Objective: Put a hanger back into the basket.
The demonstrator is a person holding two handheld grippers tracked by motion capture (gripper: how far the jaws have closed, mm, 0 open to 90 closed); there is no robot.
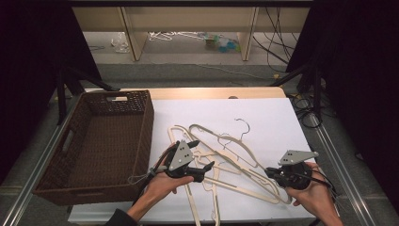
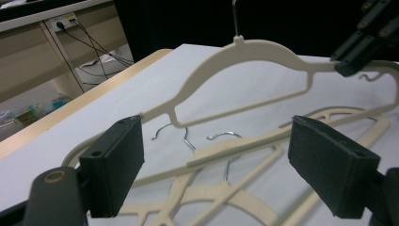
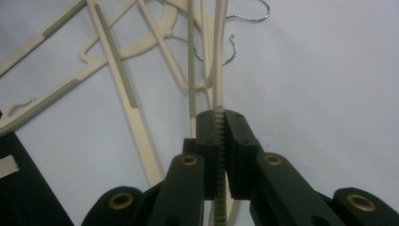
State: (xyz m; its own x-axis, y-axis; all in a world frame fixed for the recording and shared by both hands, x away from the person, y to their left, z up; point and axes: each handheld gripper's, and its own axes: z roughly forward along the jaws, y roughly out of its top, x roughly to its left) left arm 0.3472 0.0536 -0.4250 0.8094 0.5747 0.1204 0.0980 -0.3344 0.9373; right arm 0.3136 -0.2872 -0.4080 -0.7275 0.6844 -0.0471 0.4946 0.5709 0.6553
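Note:
Several cream plastic hangers with wire hooks lie tangled on the white sheet (image 1: 263,117). My right gripper (image 1: 269,172) is shut on the ribbed edge of one hanger (image 1: 249,160). In the right gripper view the jaws (image 3: 219,123) pinch that ribbed strip (image 3: 219,84). The held hanger (image 2: 244,52) stands tilted up off the sheet in the left gripper view, hook uppermost, with the right gripper (image 2: 350,63) at its end. My left gripper (image 1: 200,154) hovers open over the left part of the pile (image 1: 207,188). Its wide-apart pads (image 2: 117,160) have nothing between them.
A dark brown wicker basket (image 1: 143,141) stands at the left of the table, against the sheet's edge. Cables and table legs lie on the floor beyond the far edge. A person's hands hold both grippers near the front edge.

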